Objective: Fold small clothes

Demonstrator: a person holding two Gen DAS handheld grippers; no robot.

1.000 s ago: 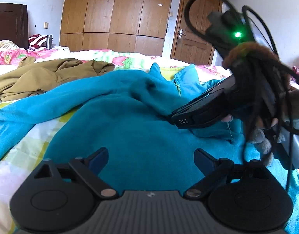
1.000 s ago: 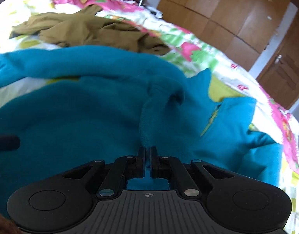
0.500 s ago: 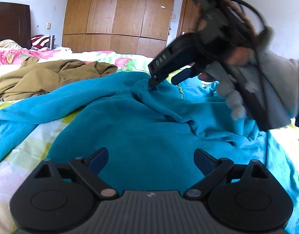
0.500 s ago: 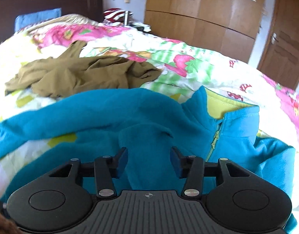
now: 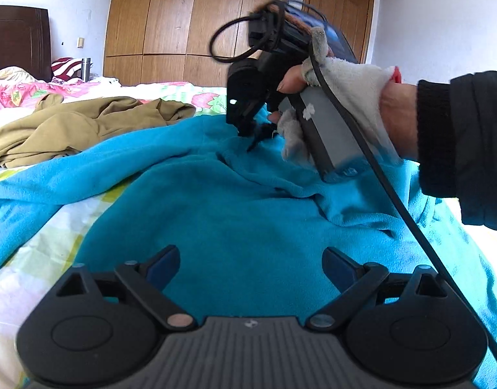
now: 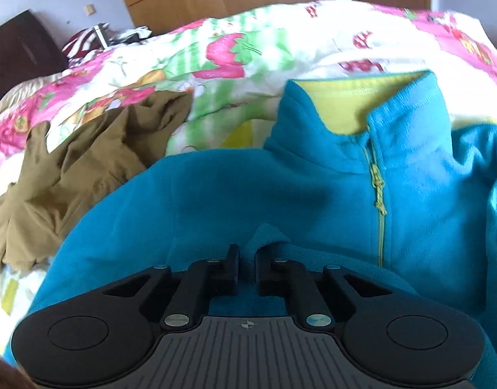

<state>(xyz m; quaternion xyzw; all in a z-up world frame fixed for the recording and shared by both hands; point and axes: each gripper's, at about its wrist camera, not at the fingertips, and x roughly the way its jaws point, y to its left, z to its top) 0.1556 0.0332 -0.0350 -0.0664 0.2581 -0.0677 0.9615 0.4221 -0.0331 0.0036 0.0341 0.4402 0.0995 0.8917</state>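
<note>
A blue fleece jacket (image 5: 248, 214) lies spread on the bed, its collar with yellow lining (image 6: 362, 97) and zipper (image 6: 380, 194) at the far side. My left gripper (image 5: 250, 254) hovers open low over the jacket's near part, nothing between its fingers. My right gripper (image 5: 248, 136) points down at a raised fold near the jacket's shoulder. In the right wrist view its jaws (image 6: 247, 251) are closing, almost together, with a ridge of blue fleece pinched between them. A gloved hand (image 5: 345, 97) holds that gripper.
An olive garment (image 5: 70, 129) lies crumpled at the left on the floral bedspread (image 5: 37, 253). A dark headboard (image 5: 18, 39) stands at far left; a wooden wardrobe (image 5: 183, 26) and a door fill the back wall. A black cable (image 5: 394, 201) hangs from the right gripper.
The right gripper rolled upright and moved farther across the jacket toward the collar. Its jaws opened, then closed on a fold of fleece. The left gripper kept still and open.
</note>
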